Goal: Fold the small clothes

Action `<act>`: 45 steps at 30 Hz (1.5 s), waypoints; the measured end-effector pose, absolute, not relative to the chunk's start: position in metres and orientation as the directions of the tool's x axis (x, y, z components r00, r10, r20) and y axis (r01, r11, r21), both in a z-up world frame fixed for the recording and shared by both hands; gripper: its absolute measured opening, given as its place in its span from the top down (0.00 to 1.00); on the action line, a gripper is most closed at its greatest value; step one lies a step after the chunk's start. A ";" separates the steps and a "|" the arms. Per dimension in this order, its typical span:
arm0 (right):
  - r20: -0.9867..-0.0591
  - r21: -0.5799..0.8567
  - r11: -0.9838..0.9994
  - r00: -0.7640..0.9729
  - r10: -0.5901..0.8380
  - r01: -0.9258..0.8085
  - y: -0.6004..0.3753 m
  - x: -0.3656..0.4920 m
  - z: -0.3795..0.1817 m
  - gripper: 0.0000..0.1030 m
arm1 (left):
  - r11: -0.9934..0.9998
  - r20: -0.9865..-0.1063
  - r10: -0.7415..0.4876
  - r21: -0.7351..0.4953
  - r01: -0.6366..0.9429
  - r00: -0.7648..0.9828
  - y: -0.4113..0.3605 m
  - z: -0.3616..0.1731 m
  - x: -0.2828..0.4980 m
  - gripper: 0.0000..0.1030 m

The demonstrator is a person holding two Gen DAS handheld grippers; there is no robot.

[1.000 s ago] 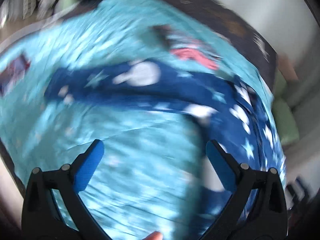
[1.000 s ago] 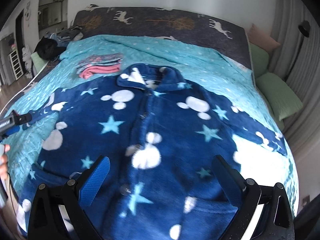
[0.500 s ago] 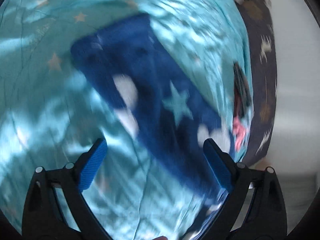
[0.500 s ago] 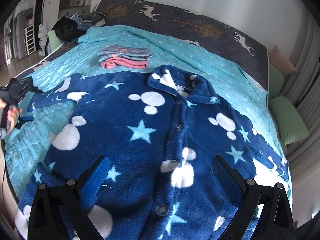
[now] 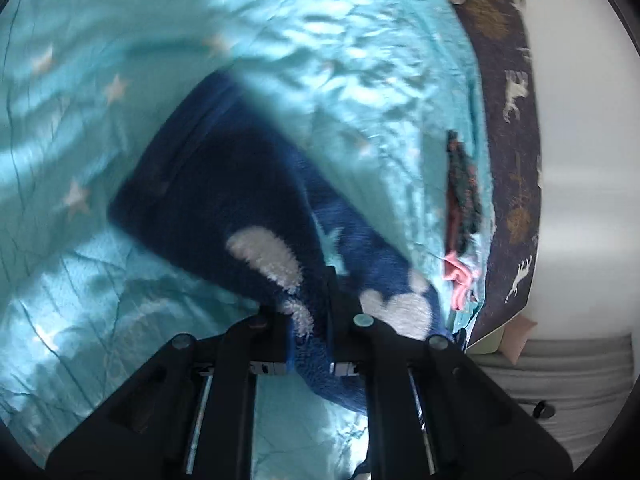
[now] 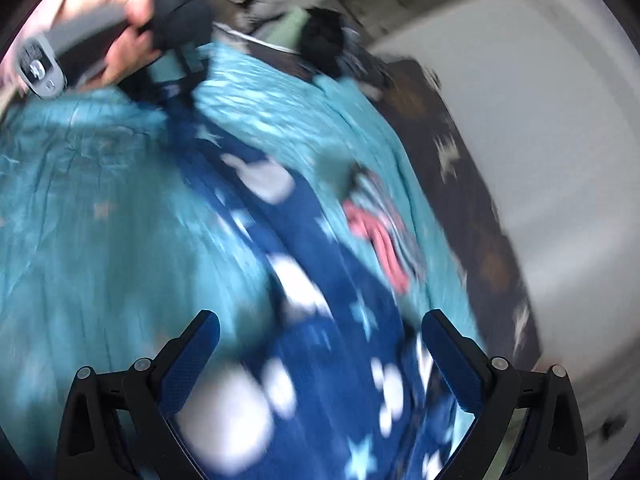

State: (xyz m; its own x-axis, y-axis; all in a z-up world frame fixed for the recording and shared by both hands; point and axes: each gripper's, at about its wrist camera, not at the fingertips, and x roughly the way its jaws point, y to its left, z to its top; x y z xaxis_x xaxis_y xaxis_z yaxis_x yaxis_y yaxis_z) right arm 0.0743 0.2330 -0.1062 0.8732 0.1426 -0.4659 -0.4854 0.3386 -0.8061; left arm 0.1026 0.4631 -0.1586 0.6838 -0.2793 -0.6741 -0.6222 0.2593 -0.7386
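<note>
A navy fleece jacket with white shapes and light blue stars [image 6: 320, 320] lies on a turquoise bedspread [image 6: 100, 208]. Its left sleeve [image 5: 224, 200] stretches out across the spread. My left gripper [image 5: 310, 316] is shut on that sleeve, some way in from the cuff. In the right wrist view the left gripper [image 6: 176, 76] shows at the sleeve's far end, held by a hand. My right gripper [image 6: 320, 356] is open and empty above the jacket's body, its blue pads [image 6: 192, 360] wide apart. The right wrist view is blurred.
A folded pink and patterned garment [image 6: 380, 236] lies on the spread beyond the sleeve; it also shows in the left wrist view [image 5: 460, 216]. A dark headboard cover with deer [image 5: 516, 160] runs along the bed's far edge. A dark heap of clothes [image 6: 324, 40] sits at the corner.
My left gripper came down onto the sleeve and shut on it; it was open before. My right gripper swung left from facing the jacket's front toward the sleeve, still open.
</note>
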 end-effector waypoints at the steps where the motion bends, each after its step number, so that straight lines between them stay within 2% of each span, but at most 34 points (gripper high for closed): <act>1: -0.475 -0.802 0.332 0.867 0.150 -0.497 0.243 0.077 -0.110 0.01 | 0.286 -0.668 -0.267 -0.743 -0.605 0.695 0.463 -0.149 0.106 0.88; 3: -0.500 -0.789 0.316 0.850 0.169 -0.527 0.264 0.085 -0.119 0.02 | 0.347 -0.658 -0.252 -0.746 -0.568 0.710 0.459 -0.127 0.110 0.88; 9: -0.542 -0.760 0.327 0.825 0.158 -0.562 0.304 0.115 -0.132 0.30 | 0.515 -0.622 -0.226 -0.730 -0.450 0.750 0.447 -0.062 0.126 0.89; 10: -0.558 -0.745 0.339 0.815 0.157 -0.575 0.310 0.121 -0.133 0.40 | 0.537 -0.616 -0.226 -0.725 -0.431 0.755 0.444 -0.055 0.128 0.89; 11: -0.579 -0.724 0.356 0.801 0.152 -0.591 0.311 0.129 -0.132 0.65 | 0.564 -0.616 -0.222 -0.713 -0.416 0.756 0.441 -0.046 0.131 0.89; 12: -0.599 -0.702 0.382 0.788 0.139 -0.601 0.309 0.137 -0.130 0.83 | 0.586 -0.619 -0.221 -0.701 -0.405 0.753 0.437 -0.039 0.134 0.89; 13: -0.620 -0.670 0.421 0.773 0.135 -0.612 0.306 0.145 -0.126 0.91 | 0.602 -0.619 -0.229 -0.696 -0.390 0.751 0.432 -0.033 0.138 0.89; 15: -0.656 -0.571 0.518 0.733 0.178 -0.637 0.290 0.155 -0.106 0.91 | 0.631 -0.612 -0.241 -0.688 -0.357 0.753 0.420 -0.018 0.148 0.89; 20: -0.637 -0.365 0.743 0.732 0.241 -0.561 0.234 0.173 -0.046 0.91 | 0.740 -0.569 -0.256 -0.636 -0.220 0.781 0.367 0.040 0.185 0.89; 22: -0.636 -0.257 0.820 0.728 0.255 -0.512 0.204 0.184 -0.024 0.91 | 0.782 -0.544 -0.306 -0.612 -0.120 0.781 0.326 0.068 0.205 0.89; 25: -0.630 -0.167 0.879 0.734 0.253 -0.446 0.158 0.192 -0.008 0.91 | 0.831 -0.530 -0.382 -0.556 0.030 0.757 0.256 0.099 0.226 0.89; 28: -0.614 -0.129 0.930 0.765 0.197 -0.344 0.101 0.191 -0.002 0.90 | 0.881 -0.553 -0.411 -0.444 0.161 0.725 0.176 0.114 0.242 0.89; 34: -0.692 0.064 0.985 0.705 0.158 -0.158 -0.015 0.182 -0.022 0.88 | 0.832 -0.626 -0.553 -0.393 0.391 0.550 0.040 0.095 0.267 0.89; 37: -0.739 0.124 0.985 0.652 0.172 -0.119 -0.056 0.171 -0.041 0.77 | 0.819 -0.705 -0.540 -0.313 0.481 0.461 -0.023 0.064 0.267 0.89; 39: -0.772 0.206 0.972 0.590 0.235 -0.117 -0.082 0.160 -0.060 0.64 | 0.807 -0.752 -0.512 -0.255 0.534 0.415 -0.054 0.043 0.259 0.89; 41: -0.785 0.266 0.959 0.556 0.273 -0.095 -0.105 0.148 -0.072 0.44 | 0.790 -0.794 -0.478 -0.203 0.578 0.376 -0.075 0.021 0.250 0.88; 43: -0.786 0.325 0.943 0.536 0.308 -0.065 -0.131 0.133 -0.080 0.42 | 0.770 -0.828 -0.435 -0.138 0.623 0.353 -0.093 0.003 0.233 0.84; 45: -0.798 0.320 0.946 0.526 0.295 -0.045 -0.153 0.120 -0.087 0.41 | 0.759 -0.835 -0.443 -0.155 0.633 0.326 -0.096 0.000 0.222 0.79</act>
